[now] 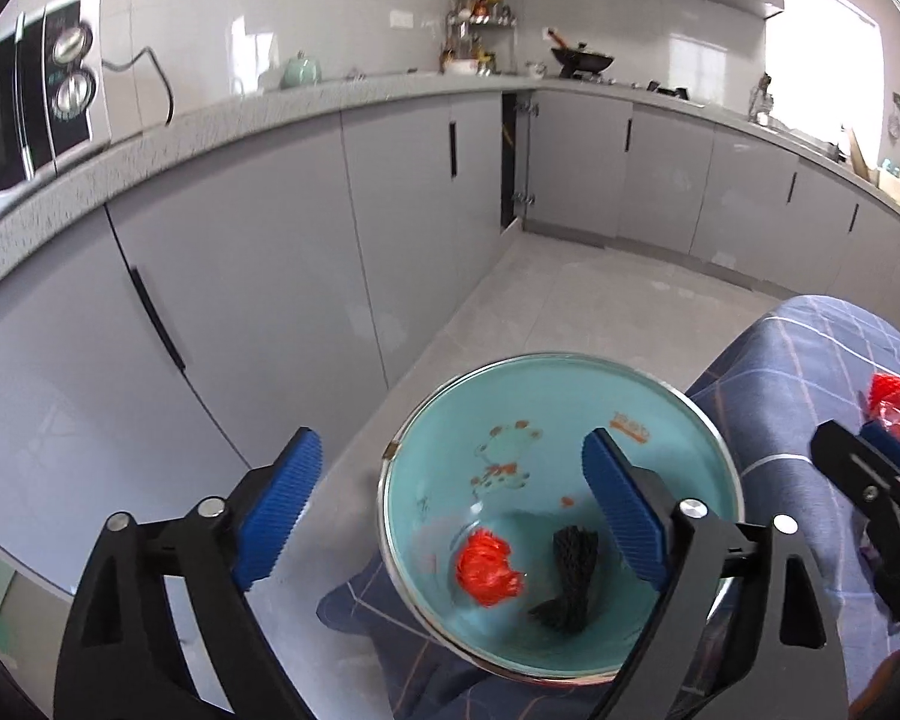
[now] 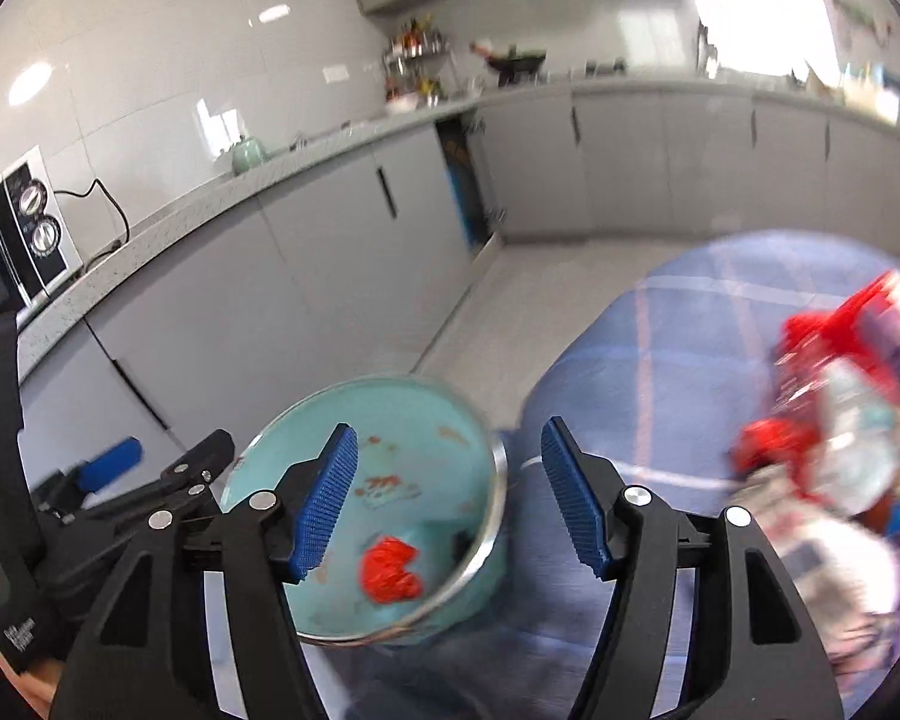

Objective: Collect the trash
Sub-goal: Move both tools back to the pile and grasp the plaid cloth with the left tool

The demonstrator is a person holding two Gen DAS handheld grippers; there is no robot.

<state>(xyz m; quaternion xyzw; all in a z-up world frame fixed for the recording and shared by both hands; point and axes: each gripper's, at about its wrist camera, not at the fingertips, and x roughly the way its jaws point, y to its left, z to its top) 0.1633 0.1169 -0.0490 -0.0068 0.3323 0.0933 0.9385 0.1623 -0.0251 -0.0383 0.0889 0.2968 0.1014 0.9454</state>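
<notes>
A teal bowl point(image 1: 546, 408) with a metal rim stands at the edge of a table covered by a blue checked cloth point(image 1: 810, 372). In the bowl lie a crumpled red scrap point(image 1: 486, 564) and a piece of black mesh point(image 1: 570, 576). My left gripper point(image 1: 450, 438) hangs over the bowl, open wide, with nothing between its blue pads. My right gripper point(image 2: 448, 429) is open too, holds nothing, and sits above the bowl's point(image 2: 402, 420) right rim. The red scrap point(image 2: 390, 567) shows below it. A blurred heap of red netting and plastic wrappers point(image 2: 840, 420) lies on the cloth to the right.
Grey kitchen cabinets point(image 1: 270, 300) and a speckled counter run along the left and back, with a microwave point(image 1: 30, 102) on the counter. Pale tiled floor point(image 1: 570, 300) lies beyond the table. One cabinet door point(image 1: 513, 162) at the corner stands ajar.
</notes>
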